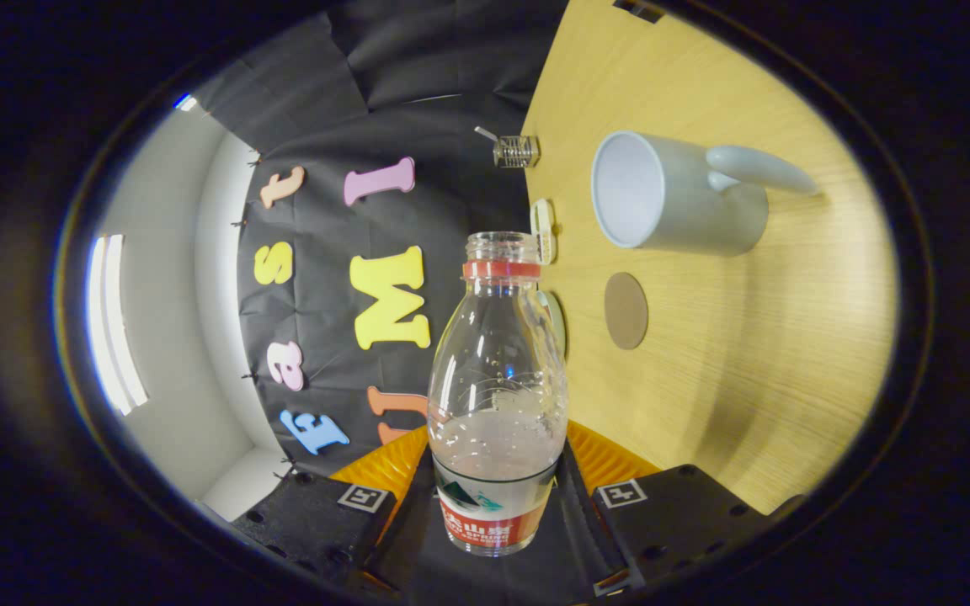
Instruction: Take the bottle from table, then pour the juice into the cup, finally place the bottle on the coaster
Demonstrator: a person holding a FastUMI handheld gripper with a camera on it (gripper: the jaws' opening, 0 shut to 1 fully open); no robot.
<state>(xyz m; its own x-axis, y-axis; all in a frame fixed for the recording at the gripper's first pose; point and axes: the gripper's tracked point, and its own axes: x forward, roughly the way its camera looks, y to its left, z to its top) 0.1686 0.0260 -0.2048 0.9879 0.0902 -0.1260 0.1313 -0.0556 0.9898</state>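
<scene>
gripper view: hand-held gripper clamps the uncapped bottle, well apart from cup and coaster.

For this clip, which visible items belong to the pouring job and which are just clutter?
Job: clear plastic bottle gripped between both fingers of the gripper; grey handled cup; round brown coaster.
Clutter: small ribbed glass jar; pale cap-like object; wooden table.

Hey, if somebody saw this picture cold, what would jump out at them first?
First, the clear uncapped plastic bottle with pinkish juice low inside, clamped between the gripper fingers. Beyond it, on the light wooden table, a white handled cup with a round brown coaster beside it.
</scene>
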